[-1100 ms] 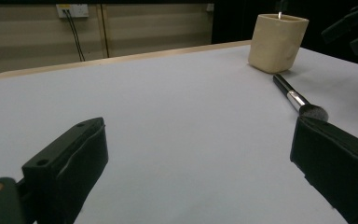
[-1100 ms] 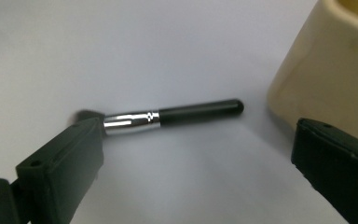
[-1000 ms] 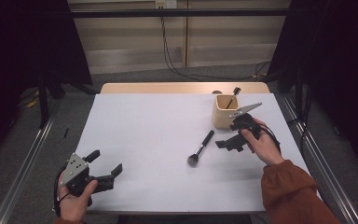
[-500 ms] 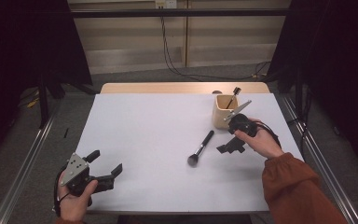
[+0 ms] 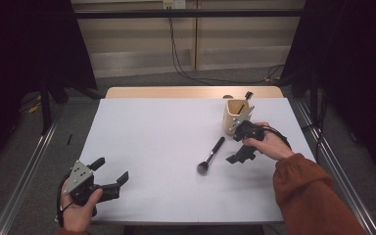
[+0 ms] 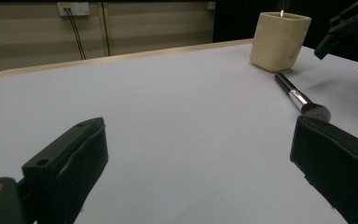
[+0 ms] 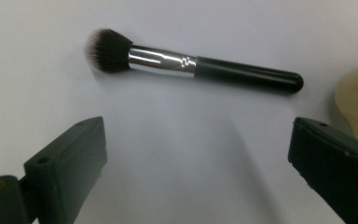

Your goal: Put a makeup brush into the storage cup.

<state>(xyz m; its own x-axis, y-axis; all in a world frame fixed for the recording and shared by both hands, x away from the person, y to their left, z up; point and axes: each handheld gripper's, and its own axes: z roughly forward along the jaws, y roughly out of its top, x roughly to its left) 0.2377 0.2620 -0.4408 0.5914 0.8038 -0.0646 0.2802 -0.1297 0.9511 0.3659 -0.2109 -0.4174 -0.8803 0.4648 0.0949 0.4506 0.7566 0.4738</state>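
Observation:
A black-handled makeup brush (image 5: 210, 155) with a silver ferrule lies flat on the white table (image 5: 156, 137), bristles toward the near side. Just right of it, my right gripper (image 5: 236, 148) hovers open, jaws pointing down at the table with nothing between them. In the right gripper view the brush (image 7: 191, 63) lies crosswise beyond the open right gripper (image 7: 196, 163). A beige cup (image 5: 235, 116) behind it holds another brush (image 5: 246, 98). Near the front left corner my left gripper (image 5: 110, 170) is open and empty. In its own view the left gripper (image 6: 200, 158) faces the brush (image 6: 300, 99) and the cup (image 6: 279, 35).
The table's far edge shows a bare wooden strip (image 5: 176, 92). Cables (image 5: 181, 54) hang down the wall behind. Metal rails (image 5: 24, 161) run along both sides of the table. The other hand's gripper (image 6: 349, 28) shows at the top right of the left gripper view.
My right gripper has shifted slightly left from beside the cup and tilted down toward the lying brush. The left gripper has stayed where it was.

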